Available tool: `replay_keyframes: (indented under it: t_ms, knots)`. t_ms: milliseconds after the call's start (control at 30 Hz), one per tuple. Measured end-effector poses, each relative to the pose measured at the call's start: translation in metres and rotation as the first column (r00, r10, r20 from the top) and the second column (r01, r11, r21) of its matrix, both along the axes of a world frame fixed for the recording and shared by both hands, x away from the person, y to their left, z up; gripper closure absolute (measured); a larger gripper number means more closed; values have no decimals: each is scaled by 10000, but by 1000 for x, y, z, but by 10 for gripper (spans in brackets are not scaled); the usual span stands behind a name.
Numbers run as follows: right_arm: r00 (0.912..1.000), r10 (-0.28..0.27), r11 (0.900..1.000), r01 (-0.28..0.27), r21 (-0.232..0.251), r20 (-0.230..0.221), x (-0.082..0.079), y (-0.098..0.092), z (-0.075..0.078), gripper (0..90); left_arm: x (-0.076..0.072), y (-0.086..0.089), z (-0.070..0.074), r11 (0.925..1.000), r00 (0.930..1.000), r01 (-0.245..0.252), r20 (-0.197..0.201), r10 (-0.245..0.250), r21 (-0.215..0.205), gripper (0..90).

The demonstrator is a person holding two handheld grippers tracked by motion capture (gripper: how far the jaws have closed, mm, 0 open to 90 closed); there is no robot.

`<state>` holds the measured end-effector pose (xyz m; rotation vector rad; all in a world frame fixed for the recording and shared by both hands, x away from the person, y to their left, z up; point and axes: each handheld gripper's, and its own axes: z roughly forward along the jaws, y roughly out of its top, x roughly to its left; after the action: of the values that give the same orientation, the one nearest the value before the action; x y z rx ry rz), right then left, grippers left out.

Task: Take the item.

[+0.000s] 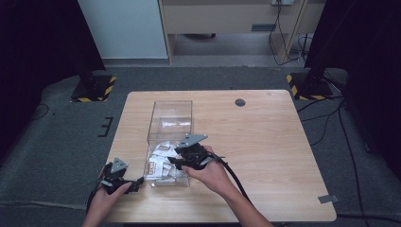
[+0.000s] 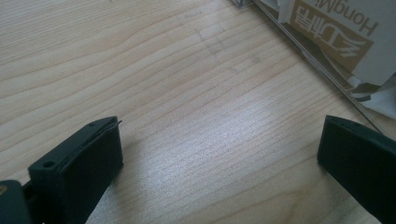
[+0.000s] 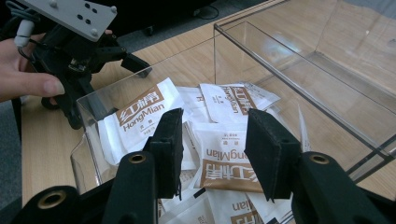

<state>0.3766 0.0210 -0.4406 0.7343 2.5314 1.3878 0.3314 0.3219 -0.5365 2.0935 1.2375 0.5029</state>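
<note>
black pads of the right hand-held gripper [image 3: 212,154] stand partly apart with nothing pinched between them, hanging just above a heap of white and brown packets [image 3: 229,154]. the jaws point down into the near end of a clear plastic box [image 1: 170,137], probably so they can drop over one packet from above rather than push into the pile sideways. directly beyond the pads lies a packet with its printing upside down, and it looks the likeliest pick; another packet [image 3: 140,114] leans against the box wall to the left of the jaws, propped there by the ones under it. the far half of the box is bare, its floor showing the wood beneath.

outside that wall, the left hand-held gripper [image 1: 137,182] rests low over the bench [image 2: 163,70], jaws wide apart and holding nothing, its tips aimed at the box's outer corner. it seems parked there to stay out of the way, or to steady the box if it slides during the grab.
</note>
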Motion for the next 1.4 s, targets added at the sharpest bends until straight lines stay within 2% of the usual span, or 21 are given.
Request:
replay_keyframes:
  t_ms: [233,267,333,367,400,433,467,567,600,833,1100,1233,1400]
  knots:
    - [9997,-33,9996,40,-296,242,-3,5,-2,567,0,0,0,10000,10000,3,1,-3,-4,0]
    - [9988,-26,9984,54,-556,495,-5,7,-2,568,0,0,0,10000,10000,5,0,-5,-2,0]
    - [9979,-48,9979,89,-640,646,-7,8,-1,571,0,0,0,10000,10000,5,-1,-5,-2,0]
    - [9949,-61,9957,154,-913,1005,-10,10,0,574,0,0,0,10000,10000,5,0,-5,-3,0]
    - [9935,-39,9949,154,-1001,1140,-10,11,0,577,0,0,0,10000,10000,6,0,-6,-3,0]
    - [9935,-39,9949,154,-1001,1140,-10,11,0,577,0,0,0,10000,10000,6,0,-6,-3,0]
    - [9904,-25,9920,199,-1244,1385,-13,13,1,580,0,0,0,10000,10000,4,0,-4,-5,0]
    - [9896,67,9906,131,-1364,1434,-14,16,1,579,0,0,0,10000,10000,7,2,-7,-3,0]
    - [9860,164,9854,121,-1699,1658,-15,18,0,580,0,0,0,10000,10000,7,0,-7,-5,0]
    - [9840,299,9753,97,-2207,1755,-15,22,-6,587,0,0,0,10000,10000,6,1,-6,-15,0]
    - [9836,329,9681,126,-2503,1771,-14,26,-11,580,0,0,0,10000,10000,19,-2,-19,-1,0]
    - [9817,399,9580,154,-2862,1864,-13,29,-14,555,0,0,0,10000,10000,18,-2,-18,-1,0]
    - [9837,391,9554,146,-2948,1755,-12,31,-17,551,0,0,0,10000,10000,21,-3,-21,3,0]
